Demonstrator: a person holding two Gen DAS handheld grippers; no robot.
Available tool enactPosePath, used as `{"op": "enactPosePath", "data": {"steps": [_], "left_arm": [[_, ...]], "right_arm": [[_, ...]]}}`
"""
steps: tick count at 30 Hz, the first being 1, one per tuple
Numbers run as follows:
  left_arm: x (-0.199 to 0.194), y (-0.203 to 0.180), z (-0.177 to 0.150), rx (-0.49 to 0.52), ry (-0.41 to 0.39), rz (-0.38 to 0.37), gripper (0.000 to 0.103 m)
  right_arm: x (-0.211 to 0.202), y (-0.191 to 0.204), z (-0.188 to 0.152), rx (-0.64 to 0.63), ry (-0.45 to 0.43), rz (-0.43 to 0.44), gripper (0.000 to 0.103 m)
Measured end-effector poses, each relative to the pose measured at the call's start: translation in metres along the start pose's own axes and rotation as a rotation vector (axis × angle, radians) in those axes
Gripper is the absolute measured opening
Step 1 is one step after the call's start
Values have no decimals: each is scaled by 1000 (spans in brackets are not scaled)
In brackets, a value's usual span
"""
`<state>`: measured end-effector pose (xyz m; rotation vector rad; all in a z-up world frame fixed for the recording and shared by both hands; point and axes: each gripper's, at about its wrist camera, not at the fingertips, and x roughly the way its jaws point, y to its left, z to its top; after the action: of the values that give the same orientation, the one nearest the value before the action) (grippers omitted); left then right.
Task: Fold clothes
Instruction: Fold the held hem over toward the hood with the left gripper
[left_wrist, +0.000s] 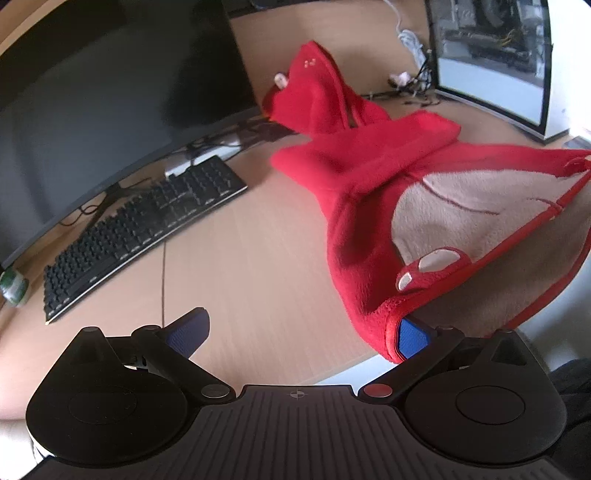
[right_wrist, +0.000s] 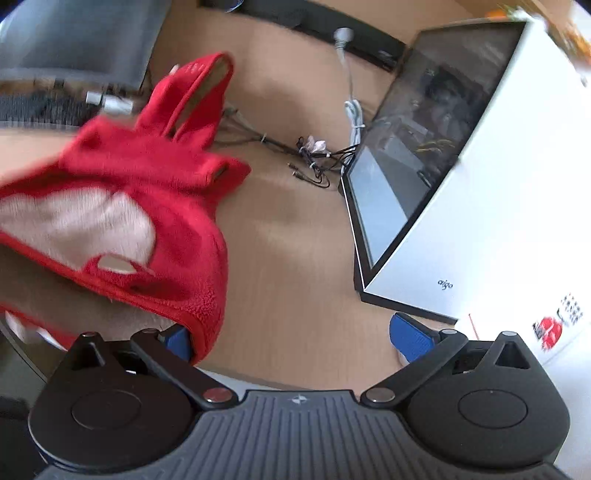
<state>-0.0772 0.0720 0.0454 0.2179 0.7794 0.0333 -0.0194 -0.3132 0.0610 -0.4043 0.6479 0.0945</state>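
1. Left wrist view: one red fleece garment with beige lining (left_wrist: 354, 177) lies at two o'clock on the wooden desk (left_wrist: 251, 258); left gripper (left_wrist: 301, 332) fingers spread, the right finger's pad touching its hem.
2. One black keyboard (left_wrist: 136, 229) lies at ten o'clock.
3. Right gripper (right_wrist: 295, 336) fingers spread, the hem draped on its left finger.

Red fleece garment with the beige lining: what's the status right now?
Left gripper open, right gripper open. Red fleece garment draped over one finger of each, nothing clamped, far end on the wooden desk. Black keyboard nearby, apart from it.
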Motion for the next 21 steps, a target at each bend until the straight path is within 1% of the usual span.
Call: {"op": "enactPosePath", "data": {"steps": [4,6,8,11,15,17,21], "left_arm": [[-3,15,23,-67,-44,-38,103],[1,25,38,-100,-60,-41,103],[9,32,53,-127,-75,-24,103],[27,40,76,-180,-93,16,103],[58,43,99,-252,-92,54,103],[74,44,108,-269,-76,83,103],[110,55,128,-338,-22,122,103]], "right_arm": [[-5,-30,37,90,-62,13,103],[2,-42,56,111,-84,26,103],[14,-47,76,108,-109,29,103],[40,-41,102,81,-147,9,103],[83,-31,130,65,-168,-15,103],[106,-27,142,60,-179,-4,103],[151,-23,166,44,-188,39,103]]}}
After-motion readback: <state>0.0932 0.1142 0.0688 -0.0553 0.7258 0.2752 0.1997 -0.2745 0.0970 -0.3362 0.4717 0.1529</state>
